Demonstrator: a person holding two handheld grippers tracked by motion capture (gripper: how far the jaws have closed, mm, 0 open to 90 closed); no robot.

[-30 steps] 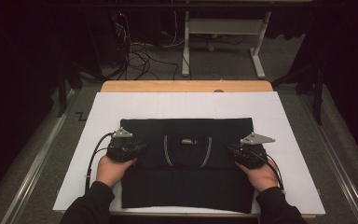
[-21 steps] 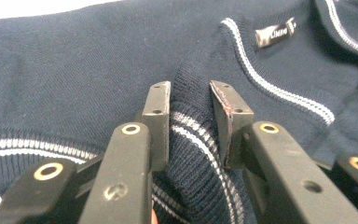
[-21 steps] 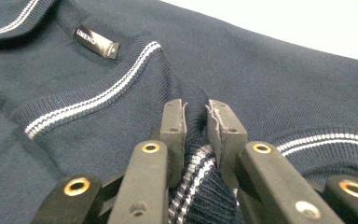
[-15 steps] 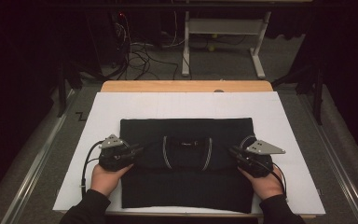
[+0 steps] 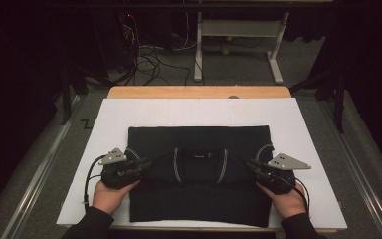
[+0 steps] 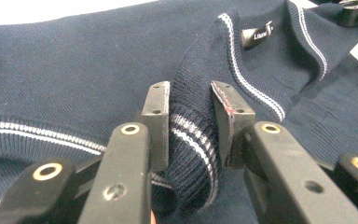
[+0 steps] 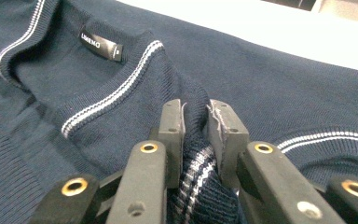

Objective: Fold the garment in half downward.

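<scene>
High view: one dark navy sweater [image 5: 199,199] lies on one white sheet [image 5: 298,119] that covers a wooden table [image 5: 199,91]. It is folded into a broad block with its long axis running left to right; the striped neckline [image 5: 199,164] sits in the middle, its opening facing the far edge. Two hands hold two grippers — the left gripper [image 5: 142,165] at the sweater's left edge, the right gripper [image 5: 252,165] at its right edge, both pointing inward across the cloth.

Left gripper view: two black jaws rise from below, narrowly parted and clenched on one bunched fold of ribbed sweater cloth with two thin white stripes. Beyond it lie the neckline and one small dark label [image 6: 257,33].

Right gripper view: the two jaws are likewise close together, pinching one gathered fold of striped ribbing — the pads press on it from both sides. The neckline and its label [image 7: 100,45] lie up and to the left.
</scene>
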